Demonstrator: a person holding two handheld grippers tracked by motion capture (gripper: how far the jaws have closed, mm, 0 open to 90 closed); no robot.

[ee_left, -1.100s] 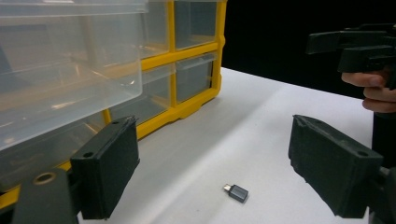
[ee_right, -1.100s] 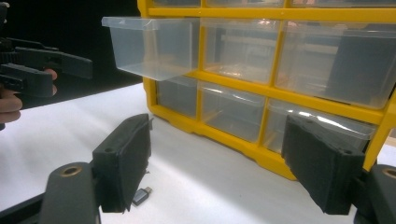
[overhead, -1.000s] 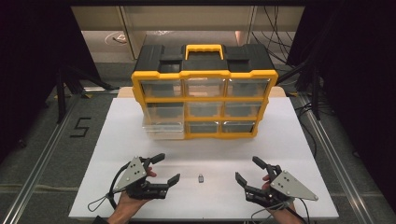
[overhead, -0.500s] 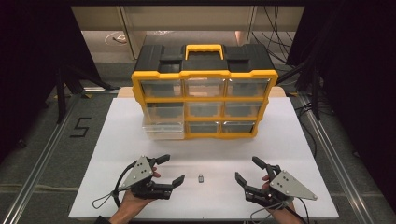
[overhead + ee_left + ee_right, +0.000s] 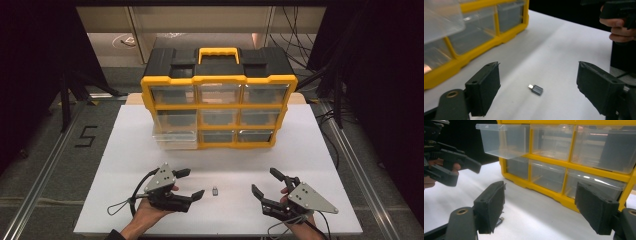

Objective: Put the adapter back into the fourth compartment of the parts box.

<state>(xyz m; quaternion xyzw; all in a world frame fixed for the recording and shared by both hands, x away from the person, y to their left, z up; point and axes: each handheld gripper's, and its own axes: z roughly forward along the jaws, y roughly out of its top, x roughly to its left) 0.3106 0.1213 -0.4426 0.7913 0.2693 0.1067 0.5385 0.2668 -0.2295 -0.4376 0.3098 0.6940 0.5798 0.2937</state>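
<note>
Just beyond left hand-held gripper (image 5: 192, 183): adapter (image 5: 215, 190) (untouched).

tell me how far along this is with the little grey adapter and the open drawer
Done: one clear plastic drawer of the yellow organiser is already pulled out. In hand: the left gripper, open, reaches toward the small grey adapter on the white table. Left: probably grasping it and dropping it in. The right gripper waits open.

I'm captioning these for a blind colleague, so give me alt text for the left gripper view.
The left gripper, jaws wide open, frames a small grey adapter lying on the white table, untouched. A yellow organizer with clear drawers stands at upper left, one drawer pulled out, and the person's other hand shows at upper right.
</note>
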